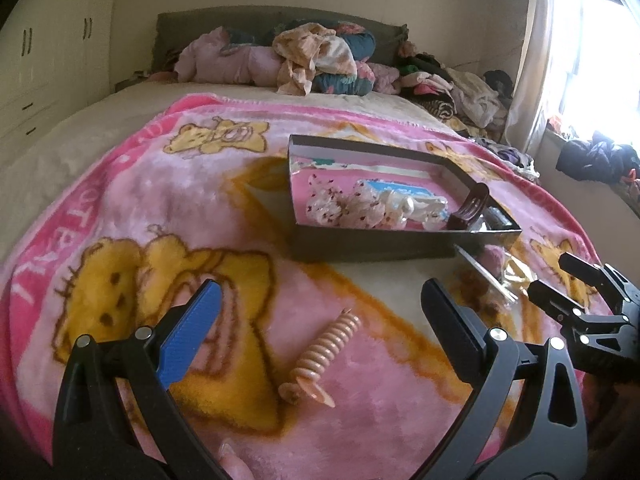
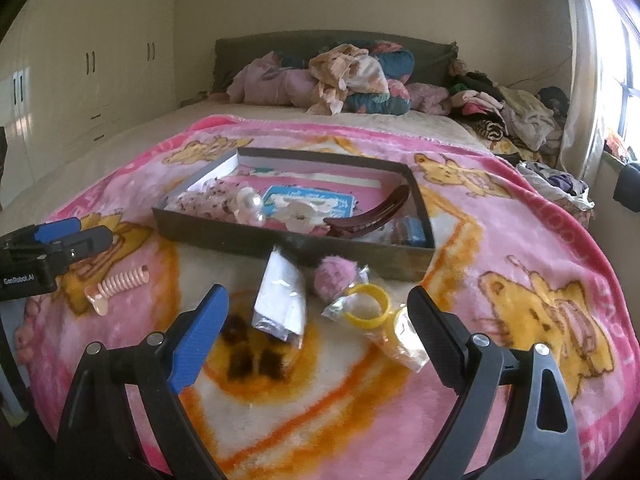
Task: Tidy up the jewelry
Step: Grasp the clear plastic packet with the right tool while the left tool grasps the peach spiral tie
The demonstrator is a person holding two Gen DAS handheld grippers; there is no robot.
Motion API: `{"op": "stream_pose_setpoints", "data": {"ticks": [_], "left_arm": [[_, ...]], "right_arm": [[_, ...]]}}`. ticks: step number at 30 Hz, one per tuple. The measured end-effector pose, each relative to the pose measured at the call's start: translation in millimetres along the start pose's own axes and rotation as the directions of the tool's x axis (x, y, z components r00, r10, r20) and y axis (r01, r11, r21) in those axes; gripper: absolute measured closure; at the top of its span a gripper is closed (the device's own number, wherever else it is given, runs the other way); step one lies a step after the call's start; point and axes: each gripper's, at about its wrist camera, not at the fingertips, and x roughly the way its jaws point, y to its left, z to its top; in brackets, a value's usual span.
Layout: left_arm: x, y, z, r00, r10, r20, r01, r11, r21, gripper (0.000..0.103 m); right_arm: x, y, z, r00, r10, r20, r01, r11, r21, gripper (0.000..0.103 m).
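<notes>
Two grippers, both spread wide and empty. Left gripper directly over the peach ribbed plastic hair clip on the pink bear-print fleece blanket; long axis up-right toward the dark shallow cardboard tray just beyond. Right gripper nearer the yellow plastic bangle before the tray's front edge. Likely left's pick.
</notes>
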Motion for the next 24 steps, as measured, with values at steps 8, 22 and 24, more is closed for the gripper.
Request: {"op": "stream_pose_setpoints", "data": {"ticks": [8,22,24], "left_arm": [[14,8,-14,0.998,0.010,-0.069,-0.009,1.000,0.010,0.012],[30,-1,-27,0.992,-0.038,-0.118,0.046,0.997,0.060,0.016],[32,-2,-27,0.992,-0.041,-0.123,0.049,0.997,0.067,0.021]], "right_arm": [[15,14,-4,0.999,0.021,-0.032,-0.022,0.999,-0.031,0.015],[66,22,1,0.989,-0.012,-0.146,0.001,0.997,-0.074,0.050],[77,21,2,0.983,-0.015,-0.183,0.003,0.998,-0.070,0.063]]}}
